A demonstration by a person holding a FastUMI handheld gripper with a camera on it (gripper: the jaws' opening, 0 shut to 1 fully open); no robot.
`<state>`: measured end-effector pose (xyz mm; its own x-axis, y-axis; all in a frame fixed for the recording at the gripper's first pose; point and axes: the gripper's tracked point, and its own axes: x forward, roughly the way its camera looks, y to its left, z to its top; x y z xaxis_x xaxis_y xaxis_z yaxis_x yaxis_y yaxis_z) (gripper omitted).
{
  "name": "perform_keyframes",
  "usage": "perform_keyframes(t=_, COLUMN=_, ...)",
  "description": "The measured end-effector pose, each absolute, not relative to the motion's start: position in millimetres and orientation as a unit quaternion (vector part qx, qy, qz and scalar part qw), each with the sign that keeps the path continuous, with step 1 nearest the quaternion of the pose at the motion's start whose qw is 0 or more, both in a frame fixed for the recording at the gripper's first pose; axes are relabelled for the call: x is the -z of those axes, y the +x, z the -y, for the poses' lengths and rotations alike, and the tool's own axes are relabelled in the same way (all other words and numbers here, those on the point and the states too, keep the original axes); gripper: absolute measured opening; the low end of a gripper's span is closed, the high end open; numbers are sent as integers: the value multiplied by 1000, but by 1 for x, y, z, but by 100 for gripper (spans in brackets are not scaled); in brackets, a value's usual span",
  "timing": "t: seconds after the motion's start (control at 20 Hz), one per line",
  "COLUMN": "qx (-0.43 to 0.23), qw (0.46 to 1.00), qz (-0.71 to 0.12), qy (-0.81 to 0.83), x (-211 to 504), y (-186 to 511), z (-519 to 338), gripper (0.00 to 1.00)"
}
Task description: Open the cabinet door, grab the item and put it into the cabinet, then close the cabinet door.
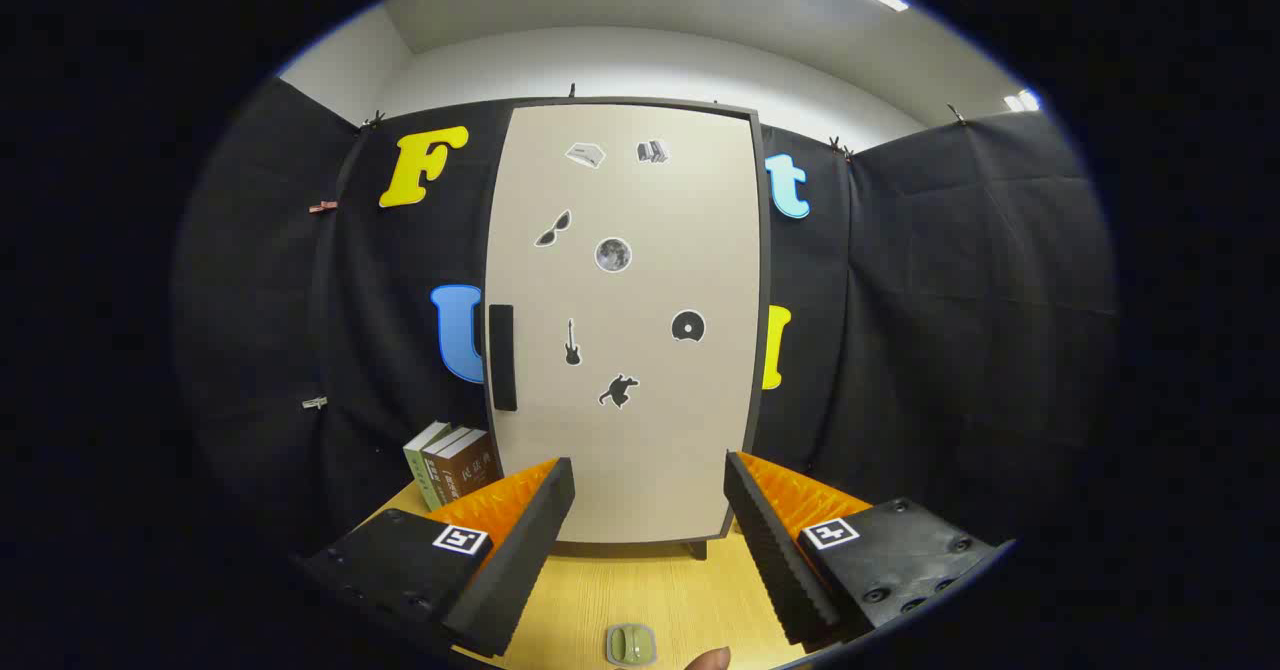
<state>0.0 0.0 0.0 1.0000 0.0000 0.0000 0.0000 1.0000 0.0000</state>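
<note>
Gripper (650,510) fingers spread, holding nothing; cabinet door (625,320) looks stiff and light, so hook its dark handle (502,357).

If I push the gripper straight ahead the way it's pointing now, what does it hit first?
Most likely the closed cabinet door. The gripper is open, holding nothing, and aimed at the door's lower middle, well right of the handle. Nothing stands between, though depth is hard to judge.
</note>
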Motion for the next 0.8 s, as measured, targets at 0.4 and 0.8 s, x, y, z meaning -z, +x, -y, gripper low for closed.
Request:
perform_keyframes(t=0.4, qx=5, qw=1000, qz=7, qy=-2, x=-5, y=-5, z=-1, gripper=98)
perform_keyframes(t=0.8, qx=1, qw=1000, qz=11, qy=-5, x=-12, y=-10, z=-9, gripper=98)
